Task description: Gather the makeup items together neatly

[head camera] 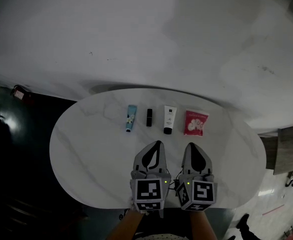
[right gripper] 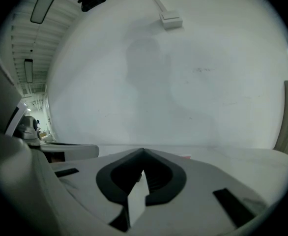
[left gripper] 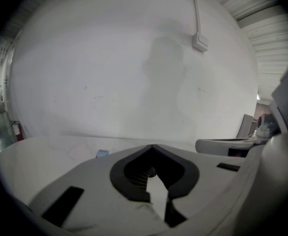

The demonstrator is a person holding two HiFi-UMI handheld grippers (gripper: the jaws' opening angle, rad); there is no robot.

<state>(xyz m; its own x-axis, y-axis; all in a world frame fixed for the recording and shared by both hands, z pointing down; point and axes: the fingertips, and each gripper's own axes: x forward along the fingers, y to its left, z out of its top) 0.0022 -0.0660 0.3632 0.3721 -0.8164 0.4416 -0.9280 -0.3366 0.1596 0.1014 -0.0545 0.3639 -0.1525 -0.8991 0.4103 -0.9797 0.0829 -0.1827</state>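
Fronting a white wall [head camera: 136, 34], an oval marble table [head camera: 86, 151], left tool [head camera: 158, 144] and right tool [head camera: 191, 145] both pressed together, empty.

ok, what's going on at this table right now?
A person holds a gripper in each hand over the near side of the white table. The left gripper and right gripper are both shut and empty. Beyond them, four makeup items lie in a row, untouched: a blue tube, a black stick, a white tube and a red packet.
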